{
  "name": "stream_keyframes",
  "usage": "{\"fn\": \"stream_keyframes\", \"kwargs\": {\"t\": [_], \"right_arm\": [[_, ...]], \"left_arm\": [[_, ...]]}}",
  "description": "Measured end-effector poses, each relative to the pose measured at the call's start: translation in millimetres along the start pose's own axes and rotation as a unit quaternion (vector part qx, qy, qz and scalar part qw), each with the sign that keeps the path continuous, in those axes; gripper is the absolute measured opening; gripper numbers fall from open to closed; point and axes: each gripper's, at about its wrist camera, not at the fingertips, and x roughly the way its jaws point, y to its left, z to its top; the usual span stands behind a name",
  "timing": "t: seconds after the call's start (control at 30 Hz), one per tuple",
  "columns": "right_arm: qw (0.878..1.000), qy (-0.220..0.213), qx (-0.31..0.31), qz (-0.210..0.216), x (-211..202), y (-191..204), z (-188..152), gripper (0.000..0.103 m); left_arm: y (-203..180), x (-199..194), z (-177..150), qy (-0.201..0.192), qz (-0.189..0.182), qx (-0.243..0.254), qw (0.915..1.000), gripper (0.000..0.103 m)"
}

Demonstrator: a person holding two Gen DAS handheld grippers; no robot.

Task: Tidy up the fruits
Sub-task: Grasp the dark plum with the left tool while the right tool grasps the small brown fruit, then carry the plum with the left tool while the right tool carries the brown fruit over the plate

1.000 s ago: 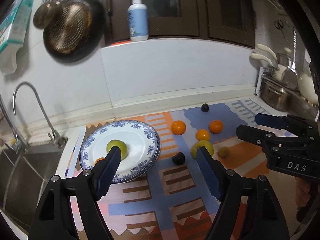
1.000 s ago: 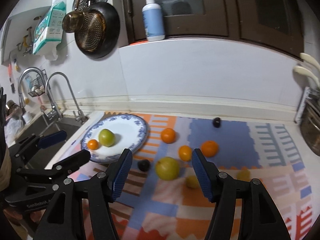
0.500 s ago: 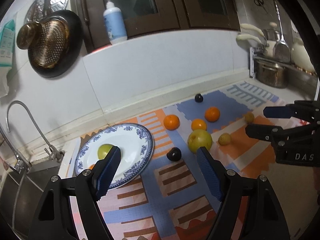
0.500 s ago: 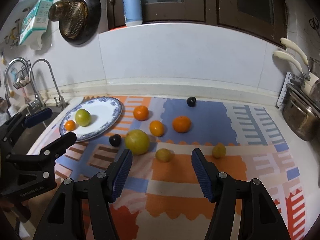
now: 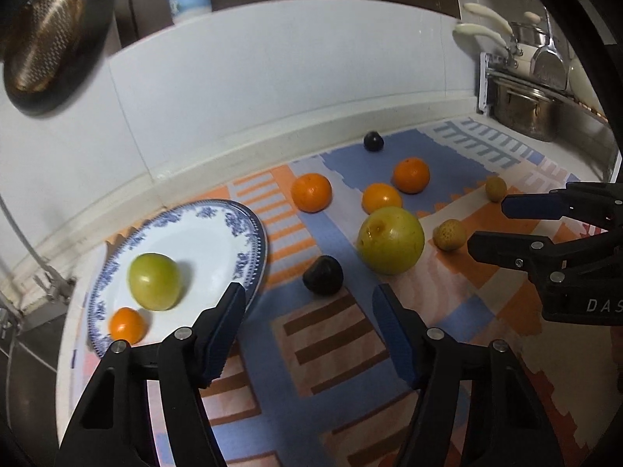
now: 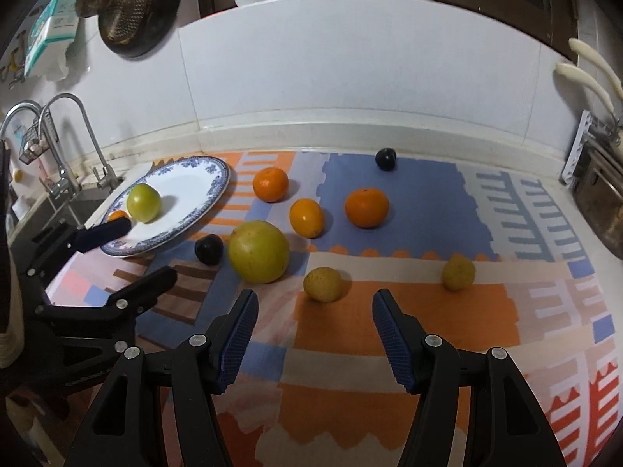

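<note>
A blue-rimmed white plate [image 5: 255, 233] at the left holds a green fruit [image 5: 155, 281] and a small orange [image 5: 127, 325]. On the patterned mat lie a large yellow-green fruit [image 5: 390, 240], three oranges [image 5: 311, 192], two dark plums [image 5: 323, 274] and two small yellow fruits [image 6: 322, 284]. My left gripper [image 5: 309, 297] is closing. Nothing is between its pads, and the near plum lies just beyond the tips. My right gripper [image 6: 315, 303] is open and empty, low over the mat. A small yellow fruit lies just ahead of its tips.
A sink and taps [image 6: 66, 144] lie left of the plate. A steel pot [image 5: 521, 113] stands at the right end of the counter. A pan [image 6: 132, 7] hangs on the wall. The white backsplash ledge [image 6: 350, 132] runs behind the mat.
Both grippers have come down and closer to the fruit on the mat. The left jaws have narrowed. No fruit has moved.
</note>
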Motion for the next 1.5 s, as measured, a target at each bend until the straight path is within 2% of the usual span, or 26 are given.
{"fn": "stream_keyframes", "kwargs": {"t": [0.17, 0.33, 0.63, 0.7, 0.83, 1.03, 1.5], "right_arm": [[1.000, 0.015, 0.011, 0.008, 16, -3, 2, 0.057], [0.999, 0.027, 0.015, 0.016, 27, -4, 2, 0.051], [0.999, 0.035, 0.027, 0.023, 36, -7, 7, 0.045], [0.999, 0.037, 0.027, 0.023, 38, -8, 7, 0.040], [0.998, 0.041, 0.028, 0.026, 41, -9, 7, 0.040], [0.998, 0.042, 0.024, 0.026, 46, -9, 7, 0.030], [0.999, 0.013, 0.015, 0.044, 15, -1, 8, 0.030]], "left_arm": [[4, 19, 3, 0.027, -0.022, -0.012, 0.9993, 0.059], [7, 27, 6, 0.035, -0.032, -0.016, 0.9987, 0.055], [5, 48, 15, 0.062, -0.046, -0.020, 0.9968, 0.039], [5, 51, 15, 0.068, -0.049, -0.022, 0.9963, 0.035], [5, 52, 14, 0.070, -0.051, -0.024, 0.9960, 0.028], [8, 49, 13, 0.071, -0.048, -0.032, 0.9958, 0.028], [8, 1, 12, 0.037, -0.037, -0.059, 0.9969, 0.028]]}}
